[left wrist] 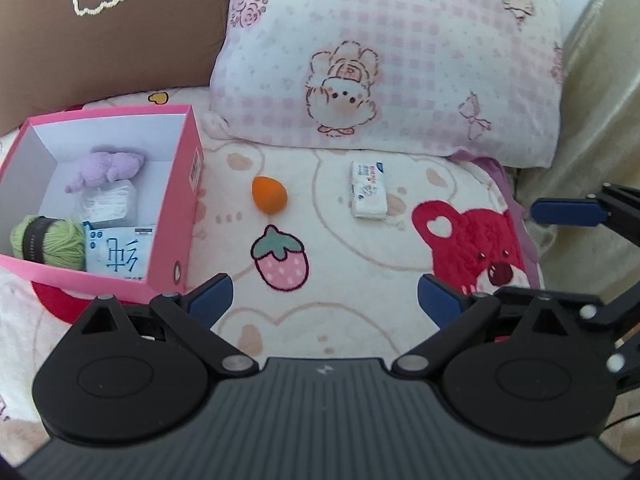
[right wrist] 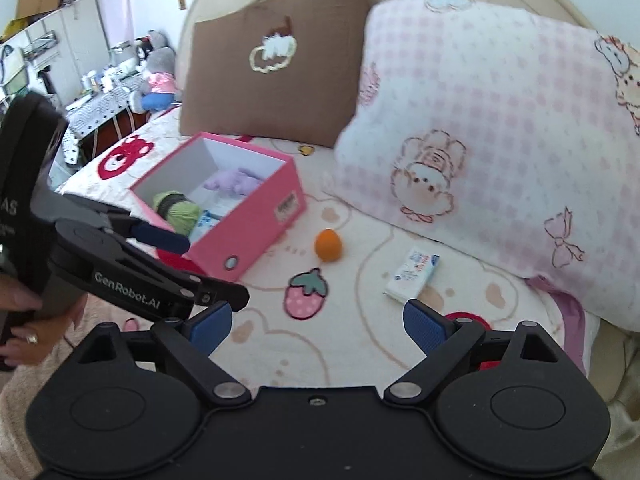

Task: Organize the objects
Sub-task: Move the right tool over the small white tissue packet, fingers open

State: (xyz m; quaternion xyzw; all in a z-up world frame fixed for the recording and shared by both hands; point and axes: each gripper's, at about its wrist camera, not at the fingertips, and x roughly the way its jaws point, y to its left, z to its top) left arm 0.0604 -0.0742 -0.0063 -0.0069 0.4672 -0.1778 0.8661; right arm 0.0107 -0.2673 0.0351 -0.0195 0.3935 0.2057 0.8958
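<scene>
A pink box (left wrist: 170,216) (right wrist: 256,220) stands open on the bed at the left. Inside lie a purple plush toy (left wrist: 108,166), green yarn (left wrist: 48,242), a white pack and a blue-printed tissue pack (left wrist: 116,258). An orange egg-shaped sponge (left wrist: 269,194) (right wrist: 328,245) rests on the blanket right of the box. Further right lies a small white tissue pack (left wrist: 369,190) (right wrist: 412,274). My left gripper (left wrist: 324,300) hangs open above the blanket, empty, short of the sponge. My right gripper (right wrist: 318,326) is open too, empty, near the tissue pack. The left gripper (right wrist: 168,240) also shows in the right wrist view, beside the box.
A pink checked pillow (left wrist: 392,52) (right wrist: 500,128) and a brown cushion (left wrist: 108,32) (right wrist: 272,68) lean at the head of the bed. The blanket (left wrist: 340,248) carries strawberry and red bear prints. A person's hand (right wrist: 24,320) holds the left tool. A cluttered desk (right wrist: 100,96) stands beyond the bed.
</scene>
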